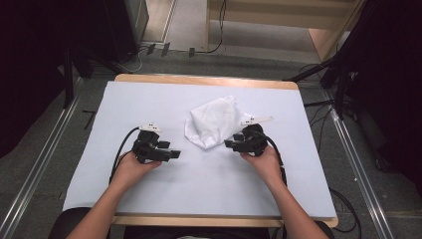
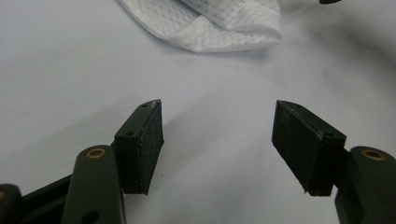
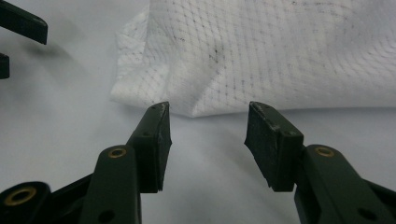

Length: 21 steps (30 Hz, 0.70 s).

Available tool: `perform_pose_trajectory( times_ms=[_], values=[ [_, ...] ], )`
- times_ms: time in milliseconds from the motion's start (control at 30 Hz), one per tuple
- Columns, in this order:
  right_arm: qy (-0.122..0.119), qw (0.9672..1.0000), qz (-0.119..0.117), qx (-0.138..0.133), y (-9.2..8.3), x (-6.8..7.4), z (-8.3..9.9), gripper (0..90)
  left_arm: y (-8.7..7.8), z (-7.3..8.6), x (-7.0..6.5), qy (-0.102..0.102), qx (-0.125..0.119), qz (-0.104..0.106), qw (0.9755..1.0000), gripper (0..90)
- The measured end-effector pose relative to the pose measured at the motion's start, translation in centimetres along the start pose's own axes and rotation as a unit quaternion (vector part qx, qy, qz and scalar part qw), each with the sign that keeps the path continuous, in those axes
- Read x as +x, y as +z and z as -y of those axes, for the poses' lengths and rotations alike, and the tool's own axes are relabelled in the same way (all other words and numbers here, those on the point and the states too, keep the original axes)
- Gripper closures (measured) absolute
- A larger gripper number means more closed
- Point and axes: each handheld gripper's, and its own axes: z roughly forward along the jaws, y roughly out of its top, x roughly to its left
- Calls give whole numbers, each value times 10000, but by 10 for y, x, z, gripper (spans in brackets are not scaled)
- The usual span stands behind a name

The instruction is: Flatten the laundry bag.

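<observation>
While both hands rest low on the bench, the left tongs (image 2: 218, 144) stand with their jaws spread wide and nothing between them, the bare pale sheet (image 2: 70, 70) showing through the gap. In the high view the left tongs (image 1: 169, 153) lie left of centre, pointing to the right, gripped by the person's left hand (image 1: 130, 168), with a black cable (image 1: 122, 147) looping back from them toward the forearm. The right tongs (image 3: 208, 140) also gape, somewhat less widely, and hold nothing; their tips sit just short of the near edge of a crumpled white mesh cloth (image 3: 280, 51), apart from it. From above, the right tongs (image 1: 233, 143) point left, held by the right hand (image 1: 261, 160), close beside the cloth's lower right edge.

The white mesh cloth (image 1: 213, 122) lies bunched in a rough heap at the middle of the bench, between the two tongs and a little farther from the person. In the left gripper view the cloth (image 2: 210, 25) is well ahead of the jaws, its folded edge showing a fine grid pattern. The sheet (image 1: 164, 99) covers nearly the whole bench (image 1: 209, 79), whose wooden rim shows at the far and near edges. Around it lie grey floor (image 1: 249, 62), metal rails (image 1: 42, 164) and dark stands.
</observation>
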Motion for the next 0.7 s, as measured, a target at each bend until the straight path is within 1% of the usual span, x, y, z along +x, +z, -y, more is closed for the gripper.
perform_pose_trajectory(
  times_ms=[33,133,233,300,400,567,600,633,700],
  values=[
    [-49,10000,22,25,2,2,-3,518,-2,2,0,-5,-4,-1,10000,345],
    [-51,10000,-15,17,3,3,-6,521,-4,4,-1,-9,-14,-11,10000,345],
    [-88,9999,-29,40,6,5,-11,523,-8,8,-1,-70,-37,-51,10000,345],
    [-104,9999,-44,49,7,6,-11,523,-9,9,0,-67,-39,-56,10000,345],
    [-162,9998,-59,68,11,7,-16,523,-12,13,0,-125,-54,-98,9999,345],
    [-226,9997,-101,36,14,9,-19,523,-16,16,-1,-145,-69,-123,9998,347],
    [-233,9997,-109,56,15,10,-20,524,-17,17,-1,-155,-59,-163,9997,347],
    [-225,9996,-124,84,16,10,-21,524,-18,18,-1,-147,-72,-146,9998,347],
    [-270,9995,-126,82,17,11,-23,524,-20,19,0,-164,-61,-177,9997,347]
  ],
)
